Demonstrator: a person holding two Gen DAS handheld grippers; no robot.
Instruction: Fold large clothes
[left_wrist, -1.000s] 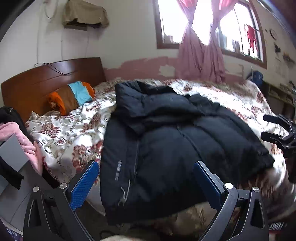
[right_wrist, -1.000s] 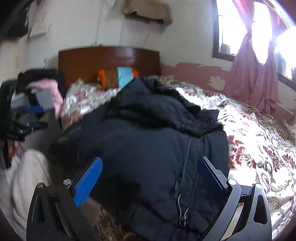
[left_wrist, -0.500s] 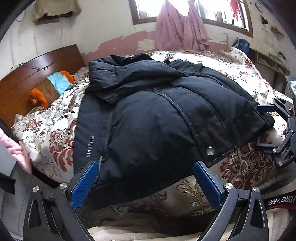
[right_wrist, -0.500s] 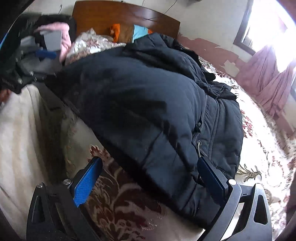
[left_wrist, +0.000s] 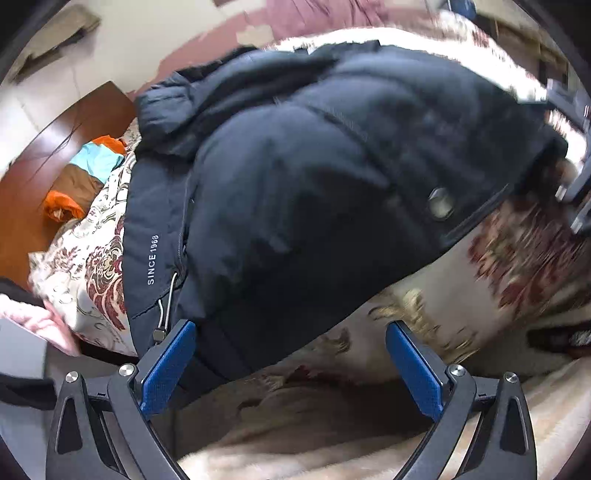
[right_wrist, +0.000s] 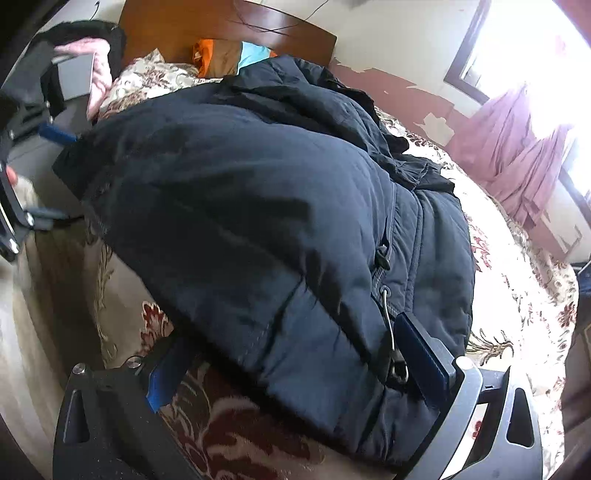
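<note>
Closer in than half a second ago: both views dropped toward the near hem of the dark navy padded jacket, which now fills most of each frame.

Left wrist view, left to right: pink fuzzy cloth at the edge; brown wooden headboard; orange, brown and light-blue striped pillow against it; cream bedspread with dark-red floral print. Jacket spread flat on the bed, collar toward the headboard, hem hanging over the near side. White "SINCE 1988" lettering on the left panel, metal zipper pull dangling just above the left blue pad. Left gripper with fingers spread wide, gripping nothing, left pad just beside the hem. Round metal snap near the jacket's right corner. Much motion blur on the right.

Right wrist view, left to right: other gripper at the far left edge, blurred. Right gripper with fingers wide, jacket hem bulging between them; left pad half hidden under cloth, right pad touching the fabric beside a second zipper pull. Pink tied curtains at the bright window far right.
</note>
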